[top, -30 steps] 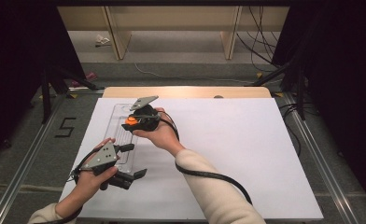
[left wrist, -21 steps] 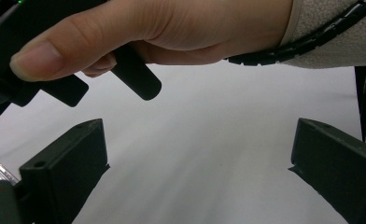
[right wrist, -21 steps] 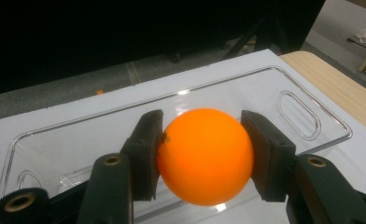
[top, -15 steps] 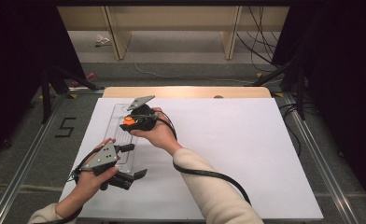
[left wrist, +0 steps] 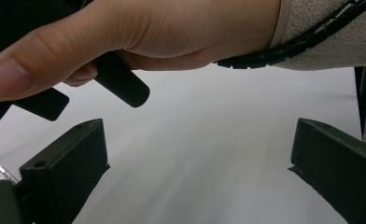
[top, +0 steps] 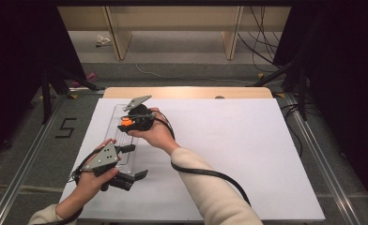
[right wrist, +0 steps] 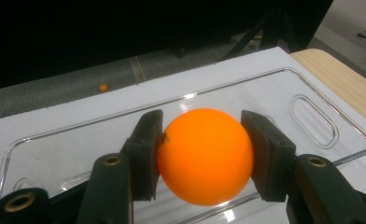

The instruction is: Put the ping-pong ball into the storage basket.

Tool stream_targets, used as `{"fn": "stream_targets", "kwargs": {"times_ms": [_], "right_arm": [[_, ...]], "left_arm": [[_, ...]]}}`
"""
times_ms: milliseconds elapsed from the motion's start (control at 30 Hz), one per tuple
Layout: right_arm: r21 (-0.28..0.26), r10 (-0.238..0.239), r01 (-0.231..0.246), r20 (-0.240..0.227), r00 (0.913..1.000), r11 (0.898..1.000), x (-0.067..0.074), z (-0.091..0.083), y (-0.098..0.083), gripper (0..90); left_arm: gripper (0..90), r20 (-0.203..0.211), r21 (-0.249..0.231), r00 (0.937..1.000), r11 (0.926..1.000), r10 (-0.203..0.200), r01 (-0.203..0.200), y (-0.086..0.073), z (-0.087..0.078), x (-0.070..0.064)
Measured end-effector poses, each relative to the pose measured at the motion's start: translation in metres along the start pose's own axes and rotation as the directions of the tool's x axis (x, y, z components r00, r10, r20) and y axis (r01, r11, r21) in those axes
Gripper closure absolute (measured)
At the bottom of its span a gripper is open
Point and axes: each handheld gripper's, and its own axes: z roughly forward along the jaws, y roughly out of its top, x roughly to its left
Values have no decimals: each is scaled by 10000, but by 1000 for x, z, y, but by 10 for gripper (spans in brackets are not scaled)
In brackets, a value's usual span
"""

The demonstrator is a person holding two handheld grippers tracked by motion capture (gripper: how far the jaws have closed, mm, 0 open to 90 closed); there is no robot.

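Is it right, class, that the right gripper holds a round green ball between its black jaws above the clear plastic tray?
Not quite: the ball is orange, not green, as the right gripper view shows. The rest stands: the right gripper is shut on it above the clear plastic tray.

Right hand-held gripper [right wrist: 202, 156] clamped, arm outstretched; left hand-held gripper [top: 131, 163] wide-jawed, near the body

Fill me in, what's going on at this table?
A person works two handheld claws over a white sheet. The right claw is shut on an orange ball, holding it over a clear plastic tray. The left claw waits open at the tray's near end, nothing between its jaws.
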Motion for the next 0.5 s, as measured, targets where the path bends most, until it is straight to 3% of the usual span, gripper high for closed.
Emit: {"fn": "stream_targets", "kwargs": {"times_ms": [500], "right_arm": [[233, -53, 55, -87, 9999, 9997, 0, 9, 1, 515]], "left_arm": [[34, 14, -13, 10000, 10000, -8, 8, 0, 0, 0]]}}
